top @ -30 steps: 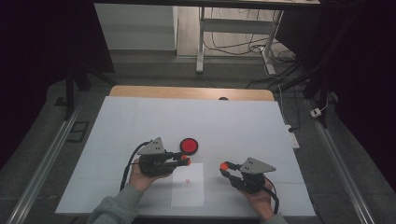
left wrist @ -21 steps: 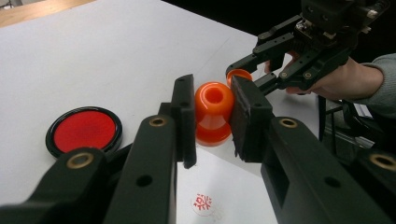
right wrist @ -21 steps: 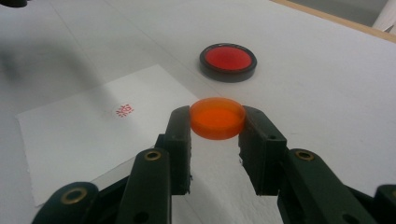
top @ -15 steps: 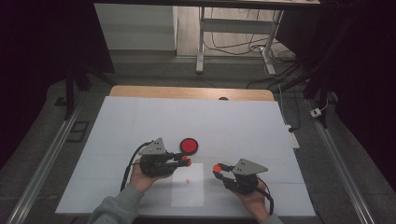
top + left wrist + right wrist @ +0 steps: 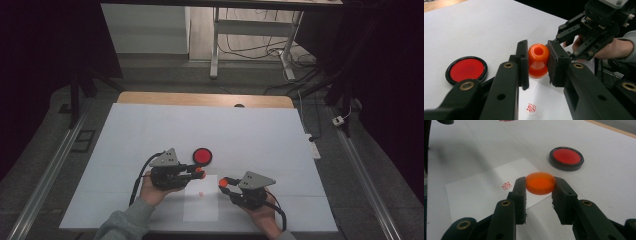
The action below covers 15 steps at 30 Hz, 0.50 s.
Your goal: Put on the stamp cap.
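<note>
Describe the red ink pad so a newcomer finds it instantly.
Start at the white table cover in the high view, then go to the white paper sheet near the person's edge. Just beyond the sheet's far left corner, beside the left gripper, lies the ink pad. It is the one flat round disc with a black rim and red centre; the orange pieces are clamped in jaws.

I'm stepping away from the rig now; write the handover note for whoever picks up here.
Left gripper: shut on the orange stamp, held above the white paper.
Right gripper: shut on the orange stamp cap, just over the paper's edge.
Red ink pad: open on the table, beyond the left gripper.
Done: one red imprint is on the paper; the cap is off.
Left, as it looks: bring cap and stamp together, recap, set it down.
</note>
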Tool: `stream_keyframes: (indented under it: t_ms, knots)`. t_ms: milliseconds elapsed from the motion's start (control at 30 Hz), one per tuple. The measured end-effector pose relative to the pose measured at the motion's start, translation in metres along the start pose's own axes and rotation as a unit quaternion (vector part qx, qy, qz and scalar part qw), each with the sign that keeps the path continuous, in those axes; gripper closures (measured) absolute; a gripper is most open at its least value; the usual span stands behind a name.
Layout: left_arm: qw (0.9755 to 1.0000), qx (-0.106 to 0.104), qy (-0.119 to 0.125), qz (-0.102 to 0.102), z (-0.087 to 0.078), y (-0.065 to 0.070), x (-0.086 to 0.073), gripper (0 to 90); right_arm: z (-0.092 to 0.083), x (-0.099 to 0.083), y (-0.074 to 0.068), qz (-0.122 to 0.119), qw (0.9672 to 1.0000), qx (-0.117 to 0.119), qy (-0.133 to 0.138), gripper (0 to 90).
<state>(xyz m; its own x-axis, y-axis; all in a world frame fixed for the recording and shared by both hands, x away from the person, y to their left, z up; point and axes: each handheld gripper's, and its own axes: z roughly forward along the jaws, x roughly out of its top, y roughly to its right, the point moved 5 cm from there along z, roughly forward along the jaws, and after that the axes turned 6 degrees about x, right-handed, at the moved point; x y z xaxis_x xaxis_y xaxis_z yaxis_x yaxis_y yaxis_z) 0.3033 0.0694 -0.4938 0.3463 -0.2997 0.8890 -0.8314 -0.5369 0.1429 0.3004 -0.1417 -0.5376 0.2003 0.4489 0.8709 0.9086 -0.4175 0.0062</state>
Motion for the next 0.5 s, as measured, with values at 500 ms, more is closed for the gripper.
stream_keyframes:
  t_ms: [500]
  knots:
    - [1.0, -0.002, -0.003, 0.0, 0.003, 0.001, 0.0, 72.6, 0.016, 0.005, -0.013, -0.008, 0.9998, 0.019, 0.0, 64.2]
